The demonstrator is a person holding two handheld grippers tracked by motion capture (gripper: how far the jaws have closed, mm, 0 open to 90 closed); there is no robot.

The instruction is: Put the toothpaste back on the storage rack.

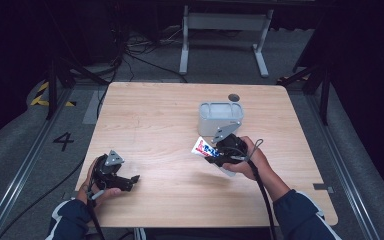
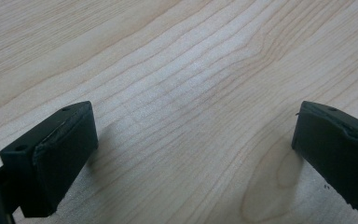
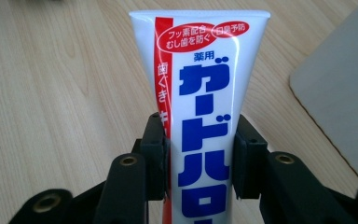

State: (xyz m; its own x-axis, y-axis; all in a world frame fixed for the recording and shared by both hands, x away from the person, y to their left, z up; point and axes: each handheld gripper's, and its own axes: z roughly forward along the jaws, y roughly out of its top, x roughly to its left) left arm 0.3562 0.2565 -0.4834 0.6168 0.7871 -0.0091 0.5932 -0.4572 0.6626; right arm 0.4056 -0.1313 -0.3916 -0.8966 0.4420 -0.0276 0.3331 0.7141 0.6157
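Here, right gripper [image 3: 199, 154] clamps white tube [image 3: 203, 102] at table [image 1: 150, 120] centre-right, just near of grey bin [image 1: 220, 118]; blue katakana "ガードハロー", red band. Left gripper [image 2: 193, 154] near-left, jaws spread, empty.

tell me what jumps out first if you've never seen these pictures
The white toothpaste tube with bold blue and red Japanese lettering stands out, clamped between the fingers of the right gripper just in front of a pale grey container on the far right part of the wooden table. Near the table's front left edge, the left gripper sits open over bare wood.
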